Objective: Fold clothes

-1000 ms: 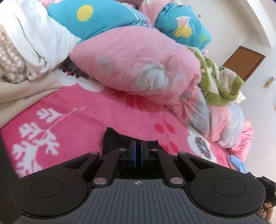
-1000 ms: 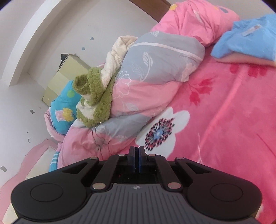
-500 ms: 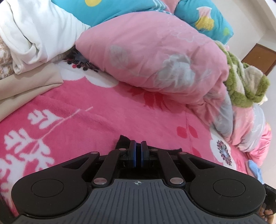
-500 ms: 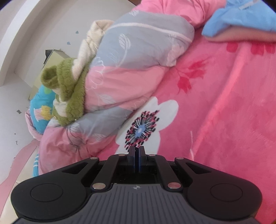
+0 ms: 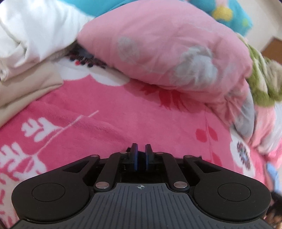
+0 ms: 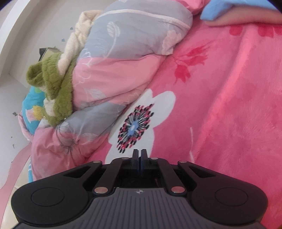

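My left gripper hangs low over the pink flowered bedspread. Its jaws are opening, and a narrow gap shows between the blue pads. Only a thin black sliver of the dark garment peeks out from under the fingers; the pads do not press on it. In the right wrist view, my right gripper is shut, pads together, just above the white flower print on the bedspread. Nothing shows between its pads.
A bunched pink and grey quilt lies across the bed ahead. A white garment and folded beige cloth sit at the left. A green plush rests on the quilt. A blue garment lies far right.
Both grippers have sunk closer to the bedspread. The left jaws, shut on the black garment before, have parted, and the garment has almost vanished under the fingers.
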